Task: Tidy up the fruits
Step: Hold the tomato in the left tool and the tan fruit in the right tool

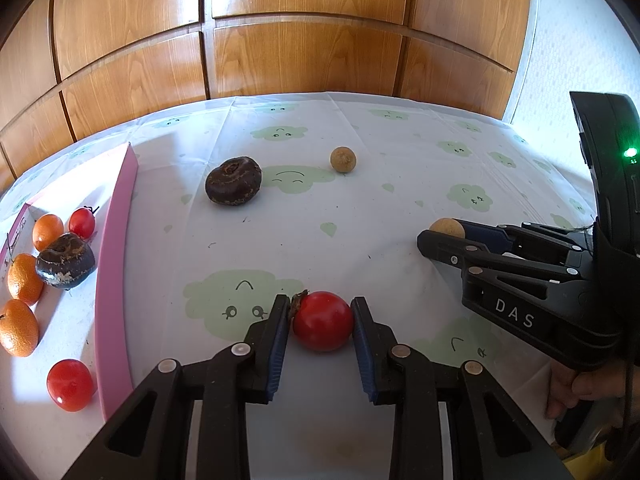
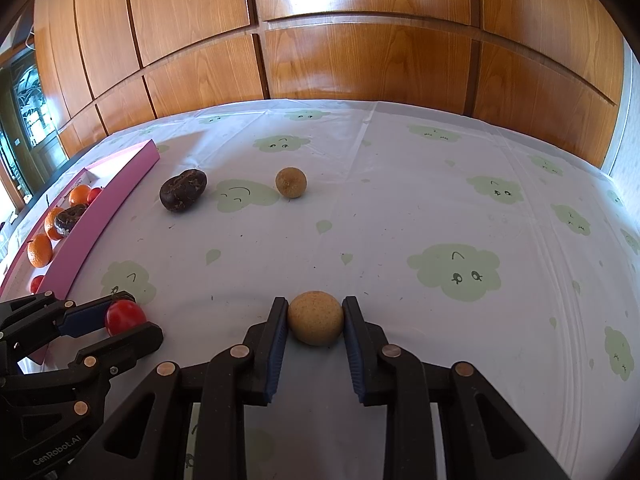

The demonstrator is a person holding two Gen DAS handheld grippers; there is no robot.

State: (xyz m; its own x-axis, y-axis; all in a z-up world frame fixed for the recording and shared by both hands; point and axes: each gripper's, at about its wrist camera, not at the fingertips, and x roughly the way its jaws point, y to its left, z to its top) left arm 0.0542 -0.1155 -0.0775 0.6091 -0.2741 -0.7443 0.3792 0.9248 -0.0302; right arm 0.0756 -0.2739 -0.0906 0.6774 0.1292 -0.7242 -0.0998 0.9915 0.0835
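Note:
My left gripper (image 1: 320, 306) is shut on a red tomato (image 1: 323, 321), low over the tablecloth; it also shows in the right wrist view (image 2: 125, 317). My right gripper (image 2: 315, 304) is shut on a tan round fruit (image 2: 315, 318), seen in the left wrist view (image 1: 447, 227) at the right. A dark brown fruit (image 1: 233, 180) and a second tan round fruit (image 1: 343, 159) lie loose on the cloth further back. A pink tray (image 1: 116, 280) at the left holds several oranges (image 1: 25, 279), tomatoes (image 1: 70, 385) and a dark brown fruit (image 1: 65, 261).
The table carries a white cloth with green cloud prints (image 2: 456, 272). A wooden panelled wall (image 2: 360, 64) runs along its far edge. The pink tray's wall stands close to the left of my left gripper.

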